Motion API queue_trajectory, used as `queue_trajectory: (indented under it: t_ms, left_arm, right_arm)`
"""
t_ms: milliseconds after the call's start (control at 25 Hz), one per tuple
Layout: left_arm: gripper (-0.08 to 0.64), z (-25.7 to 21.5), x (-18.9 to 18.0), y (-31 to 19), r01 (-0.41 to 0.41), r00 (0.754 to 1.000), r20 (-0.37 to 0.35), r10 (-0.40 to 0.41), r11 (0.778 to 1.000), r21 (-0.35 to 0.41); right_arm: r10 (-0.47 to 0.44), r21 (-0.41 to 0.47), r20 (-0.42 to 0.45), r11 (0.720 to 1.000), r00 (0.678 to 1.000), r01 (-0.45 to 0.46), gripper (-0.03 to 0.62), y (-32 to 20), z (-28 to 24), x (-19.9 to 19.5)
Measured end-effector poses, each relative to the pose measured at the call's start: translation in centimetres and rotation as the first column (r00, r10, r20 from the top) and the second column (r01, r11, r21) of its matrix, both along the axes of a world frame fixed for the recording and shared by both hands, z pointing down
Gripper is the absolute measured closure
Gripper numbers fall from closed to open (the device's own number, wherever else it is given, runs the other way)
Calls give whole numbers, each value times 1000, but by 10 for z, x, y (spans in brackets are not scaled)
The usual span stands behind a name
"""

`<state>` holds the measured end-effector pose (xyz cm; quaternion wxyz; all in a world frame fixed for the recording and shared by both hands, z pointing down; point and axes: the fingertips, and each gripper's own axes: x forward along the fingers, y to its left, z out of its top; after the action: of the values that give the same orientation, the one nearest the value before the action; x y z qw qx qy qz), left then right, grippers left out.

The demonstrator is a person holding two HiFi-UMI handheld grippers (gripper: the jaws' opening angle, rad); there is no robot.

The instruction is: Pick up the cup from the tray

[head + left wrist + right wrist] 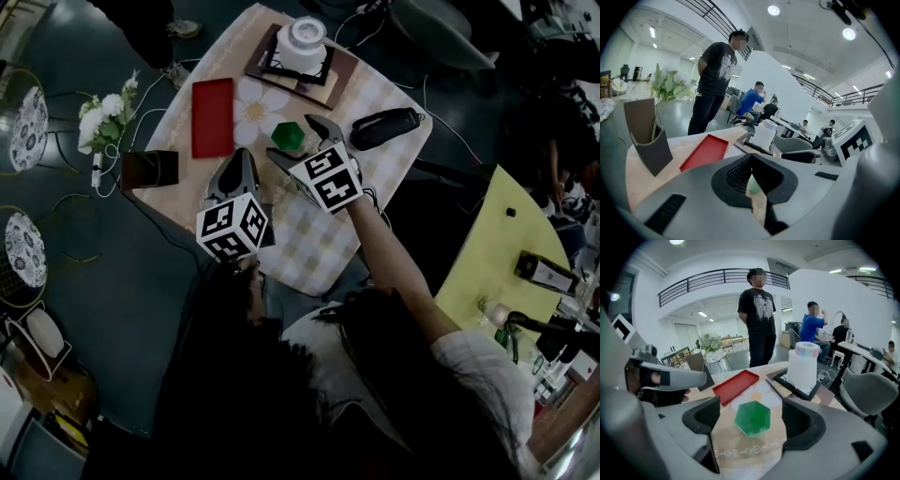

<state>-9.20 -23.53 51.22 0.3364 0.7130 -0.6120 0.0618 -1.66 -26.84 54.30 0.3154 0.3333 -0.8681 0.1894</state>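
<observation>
A green hexagonal cup (289, 136) rests on the patterned tablecloth, to the right of a flat red tray (213, 116). My right gripper (302, 143) is open, one jaw on either side of the cup and neither touching it. The right gripper view has the green cup (752, 417) centred between the wide jaws, its mouth tipped toward the camera, with the red tray (736, 385) behind it. A white cup (306, 39) stands on a dark square tray (268, 64) at the far edge. My left gripper (241, 159) is shut and empty, nearer the table's front.
A black pouch (384, 127) lies at the table's right edge and a dark holder (150, 169) at its left, beside white flowers (103, 117). A yellow table (506, 253) is at the right. A person in black (759, 319) stands beyond the table.
</observation>
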Motion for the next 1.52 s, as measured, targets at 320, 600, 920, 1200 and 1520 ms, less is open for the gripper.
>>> queue_trajectory:
  t_ms: [320, 600, 920, 1200, 1520]
  left_arm:
    - [551, -42, 2, 10, -15, 1000, 12, 14, 997, 73]
    - [551, -66, 14, 34, -69, 998, 19, 67, 991, 112]
    - [551, -84, 30, 63, -116, 993, 19, 115, 984, 137]
    - [551, -92, 33, 78, -129, 992, 28, 126, 981, 144]
    - [551, -90, 26, 89, -121, 992, 49, 115, 984, 134]
  right_arm:
    - [55, 5, 233, 998, 971, -58, 204, 17, -71, 2]
    - [236, 74, 266, 962, 935, -264, 502, 33, -102, 27]
    - [355, 93, 244, 918, 902, -386, 581, 62, -114, 50]
    - [359, 120, 179, 916, 916, -382, 581, 78, -118, 49]
    - [327, 132, 154, 928, 932, -348, 581, 86, -118, 36]
